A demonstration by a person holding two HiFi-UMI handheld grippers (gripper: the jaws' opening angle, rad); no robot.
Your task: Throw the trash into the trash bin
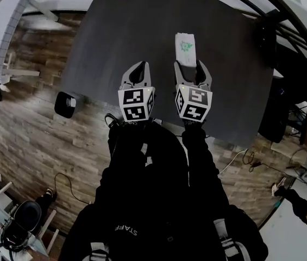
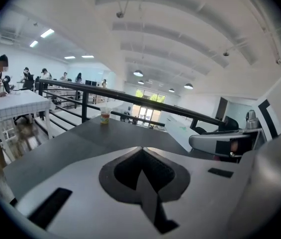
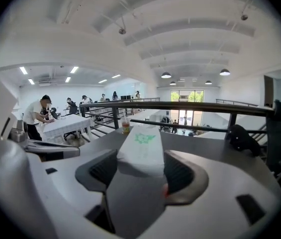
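Two hand-held grippers hover side by side over a dark grey rectangular table (image 1: 142,26). The right gripper (image 1: 188,65) has its jaws clamped on the near end of a flat white paper packet with a green print (image 1: 185,47). The packet sticks out toward the far side, above the tabletop. Just to its left, the left gripper (image 1: 137,68) has its jaws pressed together with nothing between them. A small pale cup with an orange band (image 2: 105,115) stands at the table's far edge, by a black metal railing (image 2: 145,102). A small black round container (image 1: 66,104) sits on the wooden floor off the table's near left corner.
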